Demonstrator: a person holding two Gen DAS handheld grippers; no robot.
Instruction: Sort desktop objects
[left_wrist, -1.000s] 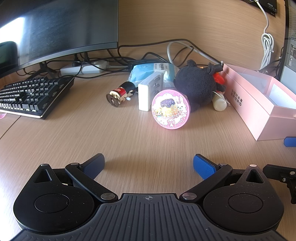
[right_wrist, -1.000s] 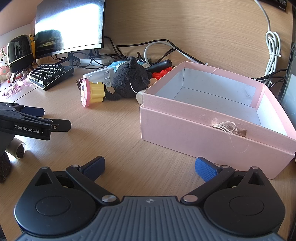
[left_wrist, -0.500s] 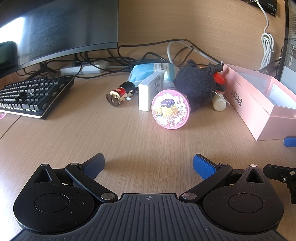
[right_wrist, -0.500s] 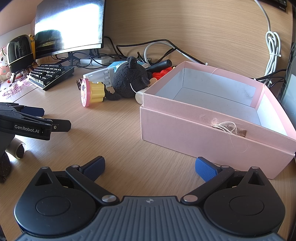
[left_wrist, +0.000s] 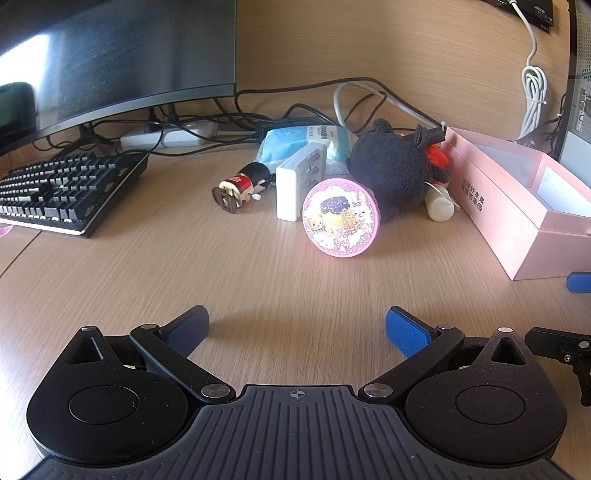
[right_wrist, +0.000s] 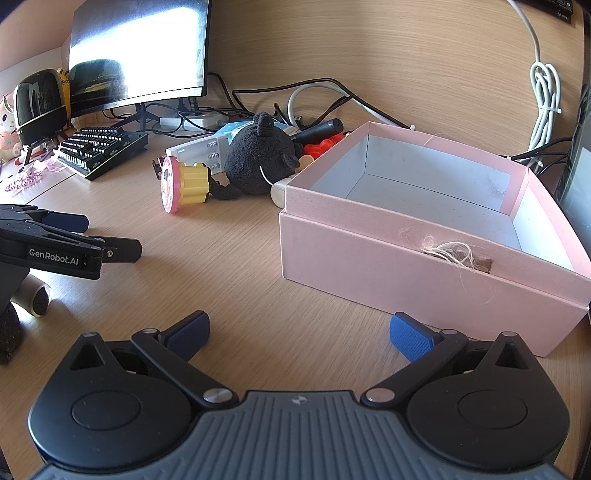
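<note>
An open pink box (right_wrist: 436, 236) (left_wrist: 517, 206) sits on the wooden desk, its inside bare. Left of it lies a cluster: a black plush toy (left_wrist: 391, 173) (right_wrist: 260, 162), a yellow cup with a round pink cartoon lid (left_wrist: 340, 218) (right_wrist: 184, 183) on its side, a white charger block (left_wrist: 299, 184), a small figurine (left_wrist: 240, 186), a blue packet (left_wrist: 299, 138) and a cream tube (left_wrist: 439, 206). My left gripper (left_wrist: 297, 328) is open, low over bare desk in front of the pink lid. My right gripper (right_wrist: 299, 332) is open, near the box's front corner. Both are empty.
A black keyboard (left_wrist: 62, 188) and a monitor (left_wrist: 110, 59) stand at the left, with a power strip (left_wrist: 166, 136) and tangled cables behind the cluster. A dark speaker (right_wrist: 38, 99) and pink trinkets sit far left. A computer case edge (left_wrist: 580, 92) is at the right.
</note>
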